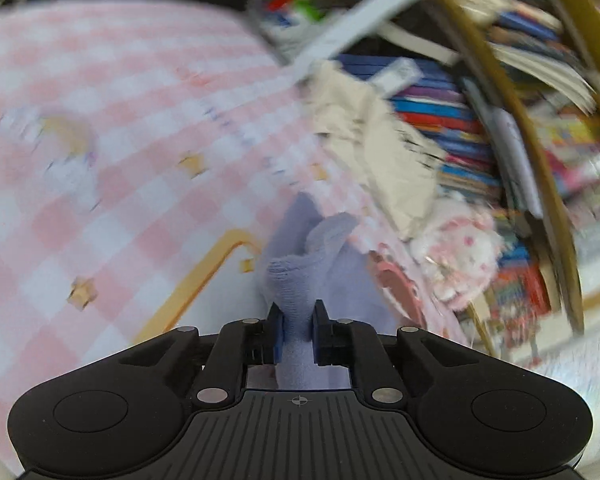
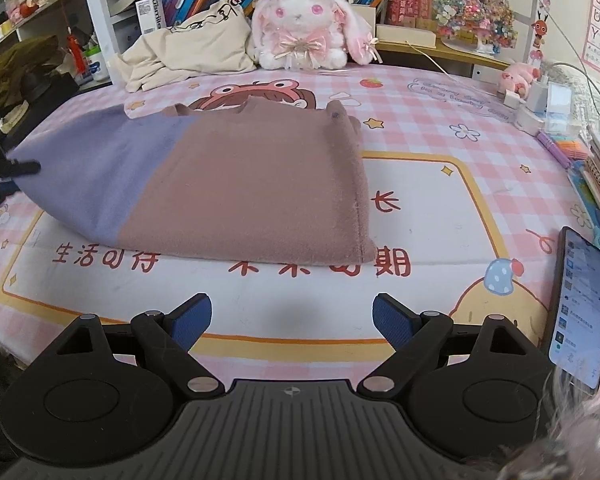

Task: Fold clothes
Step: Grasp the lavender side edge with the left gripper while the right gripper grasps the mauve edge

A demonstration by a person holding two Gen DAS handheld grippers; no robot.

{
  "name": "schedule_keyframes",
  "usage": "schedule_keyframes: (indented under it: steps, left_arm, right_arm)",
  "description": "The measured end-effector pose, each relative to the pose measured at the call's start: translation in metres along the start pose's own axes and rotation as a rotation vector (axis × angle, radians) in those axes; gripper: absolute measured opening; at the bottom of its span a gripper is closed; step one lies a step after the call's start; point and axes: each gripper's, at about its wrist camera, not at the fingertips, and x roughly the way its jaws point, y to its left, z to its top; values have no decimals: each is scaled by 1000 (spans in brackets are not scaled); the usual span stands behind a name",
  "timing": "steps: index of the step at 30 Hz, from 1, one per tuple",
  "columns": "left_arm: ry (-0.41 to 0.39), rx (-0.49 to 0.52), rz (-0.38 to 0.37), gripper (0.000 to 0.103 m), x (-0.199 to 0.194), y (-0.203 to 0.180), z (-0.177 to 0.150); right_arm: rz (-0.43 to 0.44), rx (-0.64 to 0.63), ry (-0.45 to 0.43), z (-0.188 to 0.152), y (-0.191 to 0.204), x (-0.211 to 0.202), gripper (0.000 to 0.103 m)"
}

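Judging from how the garment lies, the fold is partly made and not finished: the sweater [image 2: 220, 184], brown across most of its body and lavender at one end, lies on the pink checked bed sheet [image 2: 440, 200], with its right-hand side already doubled into a thick, fairly straight edge. Its lavender part stretches off towards the left hand-held gripper [image 1: 298, 330], whose blue pads are closed tight on a bunched fold of that cloth; the left wrist view is badly smeared, so whether this is a sleeve or a corner of the body I cannot tell, though it is probably the sleeve end. The right hand-held gripper [image 2: 292, 320] hovers over the near part of the bed, just short of the sweater's hem, with its jaws spread wide and nothing between them. What seems left is to bring the lavender part over onto the brown body and then fold the whole once more. A cream garment [image 2: 188, 52] lies crumpled at the far edge beside a plush rabbit [image 2: 304, 28], apparently unfolded, and a phone [image 2: 580, 304] lies at the right.
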Motion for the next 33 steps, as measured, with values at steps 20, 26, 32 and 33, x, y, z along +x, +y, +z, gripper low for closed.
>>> schedule_keyframes:
  steps: [20,26,32,33]
  left_arm:
    - [48,-165,-11,20,47,23,18]
    - [63,-166,-25,17,51,32,36]
    - [28,-193,-18,17,44,50,59]
    - [21,-199,-17,17,42,54,63]
  right_arm:
    - [-82,96,-12,22,-9,15,87]
    - [-108,227,9,37,-19,36,85]
    - [-77,260,45,53,-11,62,71]
    - [-66,253,47,56,-6,65,68]
